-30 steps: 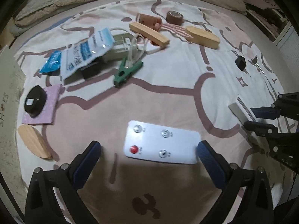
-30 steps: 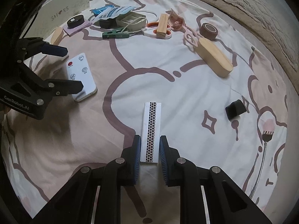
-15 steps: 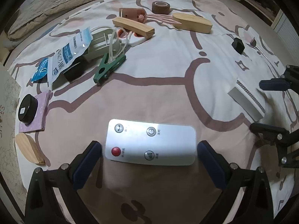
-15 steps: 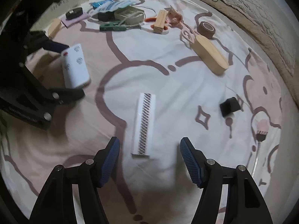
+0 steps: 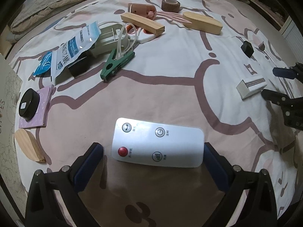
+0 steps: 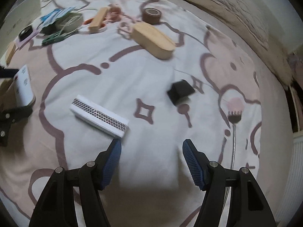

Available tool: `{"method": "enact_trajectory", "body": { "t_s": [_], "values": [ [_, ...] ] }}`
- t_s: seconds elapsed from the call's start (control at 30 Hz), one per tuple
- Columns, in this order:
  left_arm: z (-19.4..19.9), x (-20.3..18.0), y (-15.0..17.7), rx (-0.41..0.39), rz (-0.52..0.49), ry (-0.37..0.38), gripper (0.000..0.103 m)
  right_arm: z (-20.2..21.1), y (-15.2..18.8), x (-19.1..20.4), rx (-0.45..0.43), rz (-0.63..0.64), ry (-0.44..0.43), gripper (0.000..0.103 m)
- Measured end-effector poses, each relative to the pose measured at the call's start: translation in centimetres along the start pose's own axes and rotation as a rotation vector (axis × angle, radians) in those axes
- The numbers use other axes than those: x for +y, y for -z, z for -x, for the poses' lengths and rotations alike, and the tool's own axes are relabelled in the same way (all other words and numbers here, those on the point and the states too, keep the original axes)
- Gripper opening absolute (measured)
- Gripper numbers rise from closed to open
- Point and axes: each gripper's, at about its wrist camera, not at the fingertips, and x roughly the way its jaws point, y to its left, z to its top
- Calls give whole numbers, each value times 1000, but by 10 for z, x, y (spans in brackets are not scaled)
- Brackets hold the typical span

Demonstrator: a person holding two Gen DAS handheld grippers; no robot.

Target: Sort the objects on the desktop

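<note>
The left gripper (image 5: 153, 156) is hovering with its fingers spread wide on either side of the white remote (image 5: 158, 145), which is lying flat on the pink-patterned sheet (image 5: 170, 87). The right gripper (image 6: 151, 154) is standing apart too, gripping nothing, its left fingertip just beside the white perforated box (image 6: 99, 114).

Both handheld grippers hover low over the bed, the left gripper (image 5: 153, 162) with its blue-padded fingers spread wide, the right gripper (image 6: 151, 160) likewise parted and holding nothing.
</note>
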Motion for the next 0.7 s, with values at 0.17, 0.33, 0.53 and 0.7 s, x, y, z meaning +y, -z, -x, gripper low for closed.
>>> {"method": "enact_trajectory", "body": {
  "t_s": [0.17,0.33,0.53,0.7],
  "values": [
    [1,-1,-1,4,0,0,103,10,5,9,-10,20,-118,67],
    [5,-5,-1,-8,-13,2,95,14,-3,22,-28,-45,-215,77],
    [9,-7,-2,-10,-18,9,87,5,-17,19,-27,-194,-262,79],
    [11,-7,-2,-10,-16,16,86,-7,-26,16,-9,-291,-299,79]
  ]
}}
